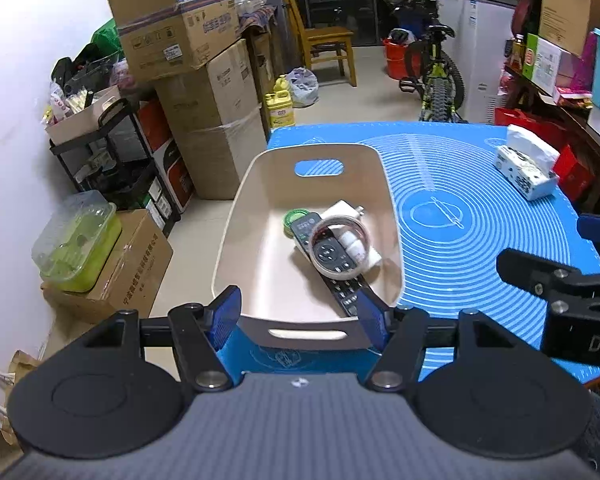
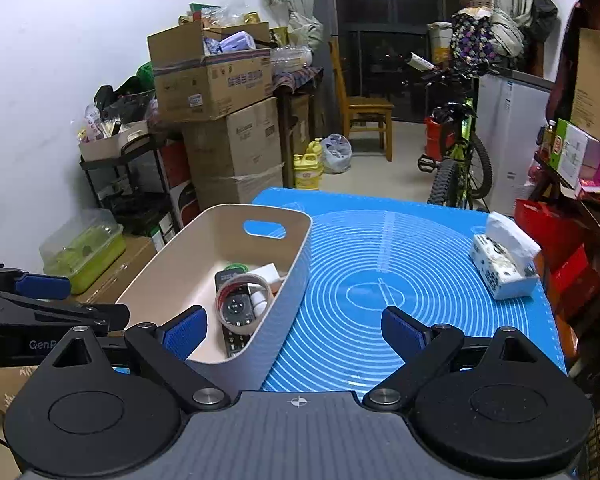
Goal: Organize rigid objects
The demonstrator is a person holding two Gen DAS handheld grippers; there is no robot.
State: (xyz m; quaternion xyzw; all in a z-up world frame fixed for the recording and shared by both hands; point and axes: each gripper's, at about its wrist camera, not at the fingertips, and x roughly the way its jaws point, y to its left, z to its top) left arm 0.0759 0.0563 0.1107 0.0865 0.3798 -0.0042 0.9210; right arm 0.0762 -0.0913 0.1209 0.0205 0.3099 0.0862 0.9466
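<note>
Beige bin (image 1: 236,216) | left hand-held gripper (image 1: 298,314) tilted down, open, empty

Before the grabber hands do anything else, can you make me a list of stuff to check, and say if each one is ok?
1. Left gripper holds nothing: ok, jaws apart with only the basket's near end seen between them.
2. Right gripper holds nothing: ok, jaws wide open over the blue mat.
3. Things sit inside the beige basket: ok, the remote control, tape roll, green round tin and white charger are all in it.
4. Basket fully on the mat: cannot tell, its left side is at the mat's edge.
5. Nothing else left out: not ok, a tissue pack is on the mat.
</note>
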